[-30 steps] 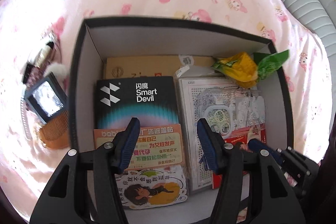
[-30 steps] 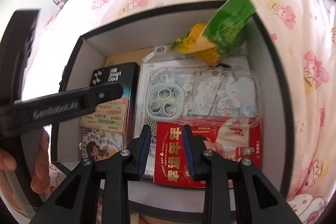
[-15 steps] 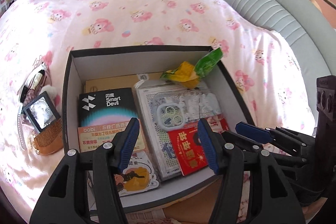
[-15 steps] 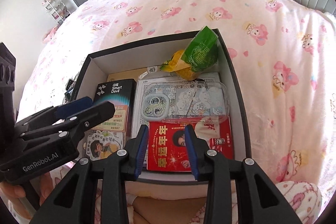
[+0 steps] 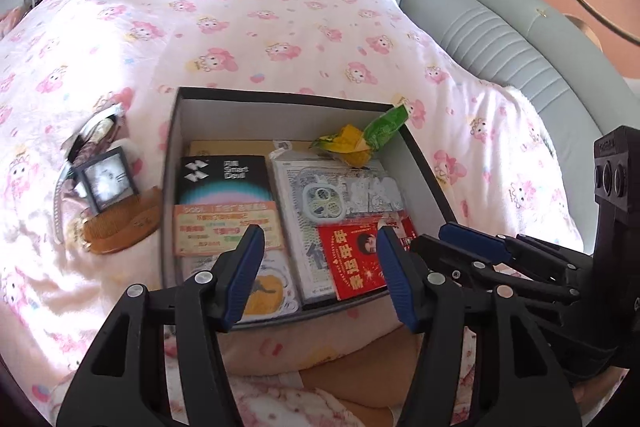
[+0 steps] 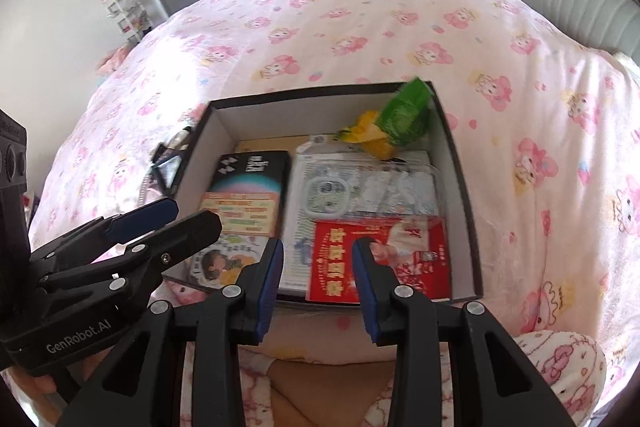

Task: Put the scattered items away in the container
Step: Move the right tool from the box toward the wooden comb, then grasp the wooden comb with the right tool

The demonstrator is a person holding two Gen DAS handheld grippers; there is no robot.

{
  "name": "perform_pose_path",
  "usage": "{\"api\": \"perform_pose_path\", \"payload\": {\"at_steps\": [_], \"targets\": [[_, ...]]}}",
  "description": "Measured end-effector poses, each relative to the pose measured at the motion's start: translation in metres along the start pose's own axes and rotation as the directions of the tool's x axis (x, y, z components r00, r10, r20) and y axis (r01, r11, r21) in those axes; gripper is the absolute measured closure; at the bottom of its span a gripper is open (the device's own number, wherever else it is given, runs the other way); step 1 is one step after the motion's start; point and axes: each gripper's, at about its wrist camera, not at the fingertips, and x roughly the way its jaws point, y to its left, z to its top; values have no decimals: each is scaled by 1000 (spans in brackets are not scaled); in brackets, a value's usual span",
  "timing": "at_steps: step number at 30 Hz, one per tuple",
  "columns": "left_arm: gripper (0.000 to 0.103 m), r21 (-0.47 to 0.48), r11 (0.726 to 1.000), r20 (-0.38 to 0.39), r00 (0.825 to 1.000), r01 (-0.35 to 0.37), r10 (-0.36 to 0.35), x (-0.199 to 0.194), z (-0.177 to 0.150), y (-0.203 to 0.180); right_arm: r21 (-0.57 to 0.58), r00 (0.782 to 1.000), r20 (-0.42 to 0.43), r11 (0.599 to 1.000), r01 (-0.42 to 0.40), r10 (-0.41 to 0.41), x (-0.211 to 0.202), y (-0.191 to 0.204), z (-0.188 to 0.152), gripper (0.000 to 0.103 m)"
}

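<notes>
Both grippers have pulled back and up from the box (image 5: 424, 163), which now looks smaller on the pink bedspread (image 5: 248, 23). Left gripper (image 5: 318, 277) hangs wide apart and empty; right gripper (image 6: 318, 287), its jaws just widened, holds nothing. Red packet (image 6: 380, 255) lies inside the box's near corner; comb (image 5: 116, 227) and framed picture (image 5: 106, 183) remain outside on the bedspread.
</notes>
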Motion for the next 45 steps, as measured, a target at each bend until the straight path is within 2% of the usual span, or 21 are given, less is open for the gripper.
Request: {"api": "perform_pose_path", "payload": {"at_steps": [3,9,14,16,18,20,22,25,27,36,39,41,43,45], "targets": [[44,-19,1000,17,1000,-20,21,-22,1,16,-56,999,5,998,-32,33,-1,24,7,72],[42,-61,993,49,994,-99,102,-56,5,66,-160,987,-35,974,-163,160,17,84,24,72],[42,-208,969,19,990,-133,140,-51,3,138,-182,951,-127,935,-303,283,55,126,45,72],[42,-282,954,-3,994,-102,106,-41,-1,171,-212,944,-168,925,-315,284,76,144,56,72],[42,-367,927,-22,997,-72,69,-26,-7,205,-225,937,-212,920,-322,277,97,159,65,72],[43,-428,900,-51,997,-81,65,-8,-15,235,-223,930,-255,919,-324,266,117,170,70,72],[44,-473,877,-84,995,-84,49,12,-22,258,-230,928,-272,920,-318,253,130,178,71,72],[44,-522,852,-117,993,-44,-20,40,-31,284,-237,931,-284,924,-300,230,146,183,70,72],[44,-541,841,-129,990,-24,-55,55,-35,292,-236,929,-295,925,-297,223,154,184,69,72],[46,-550,830,-106,978,94,-181,87,-29,291,-245,937,-293,933,-264,188,173,185,71,72],[64,-515,846,-99,970,140,-221,91,-27,277,-251,943,-281,934,-253,180,173,187,72,72],[81,-497,859,-122,970,123,-210,99,-28,270,-248,940,-285,932,-264,190,174,188,71,72],[84,-506,852,-117,968,134,-222,100,-32,267,-241,935,-295,931,-273,198,176,190,70,72],[89,-507,847,-69,973,157,-222,86,-38,265,-243,932,-302,929,-278,200,175,192,68,72]]}}
